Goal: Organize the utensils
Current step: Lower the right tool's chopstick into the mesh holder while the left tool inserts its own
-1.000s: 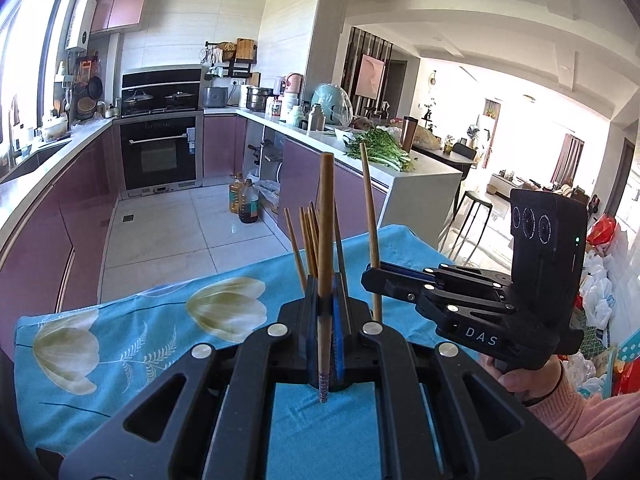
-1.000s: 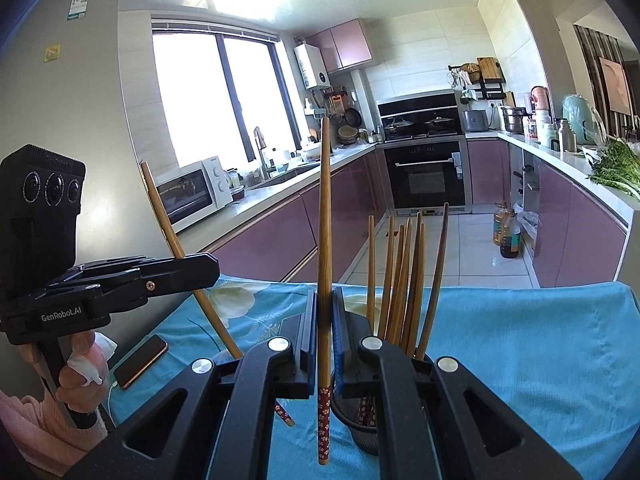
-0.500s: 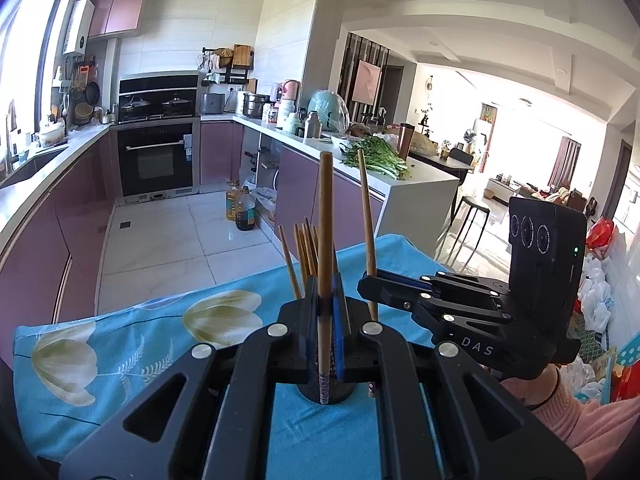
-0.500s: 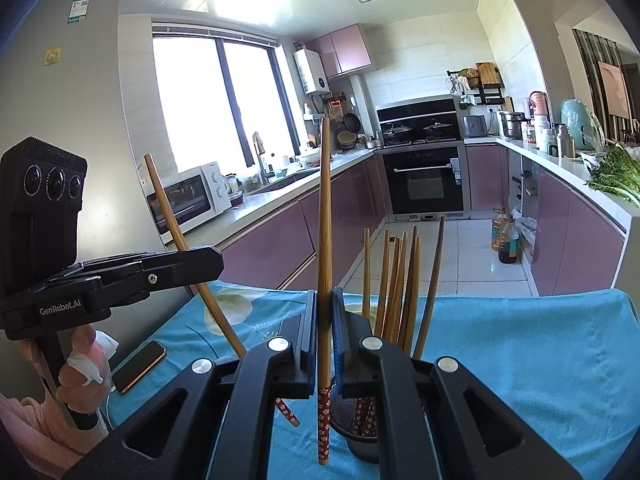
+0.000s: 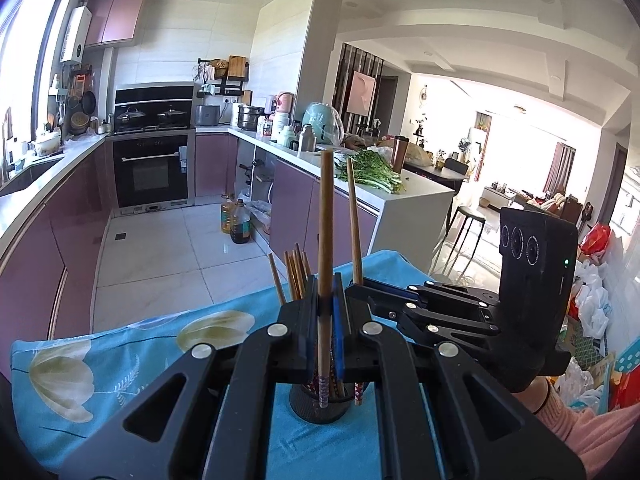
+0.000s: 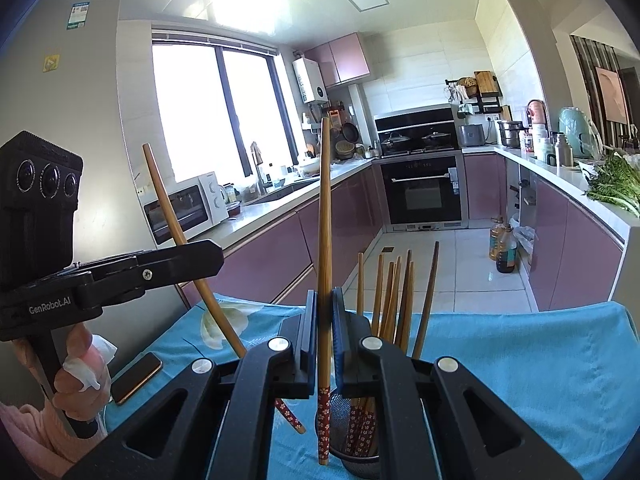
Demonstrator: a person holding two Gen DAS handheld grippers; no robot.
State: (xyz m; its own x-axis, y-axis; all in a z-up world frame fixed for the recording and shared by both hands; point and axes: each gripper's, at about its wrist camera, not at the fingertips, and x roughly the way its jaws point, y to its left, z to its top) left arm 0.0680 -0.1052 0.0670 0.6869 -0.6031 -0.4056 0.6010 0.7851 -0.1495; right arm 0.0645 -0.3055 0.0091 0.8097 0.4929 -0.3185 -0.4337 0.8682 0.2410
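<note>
My left gripper [image 5: 326,294] is shut on an upright wooden chopstick [image 5: 325,216] with a patterned lower end. That end hangs over the black mesh holder [image 5: 320,406], which has several chopsticks [image 5: 295,276] in it. My right gripper [image 6: 324,320] is shut on a second chopstick [image 6: 324,220], whose red flowered end sits by the holder [image 6: 362,464] rim. The right gripper [image 5: 354,294] shows beside the left one with its chopstick [image 5: 354,216]. From the right wrist, the left gripper [image 6: 214,256] holds its chopstick [image 6: 172,220] slanted, tip left of the holder. I cannot tell if either tip is inside.
A blue flowered tablecloth [image 6: 520,360] covers the table. A phone [image 6: 136,376] lies near its left edge, by the hand holding the left gripper. Beyond the table are purple kitchen cabinets, an oven [image 5: 150,172] and a white counter with greens [image 5: 372,168].
The holder has come into sight under both pairs of jaws, and both chopsticks' lower ends now sit closer to its rim. Both grips are unchanged.
</note>
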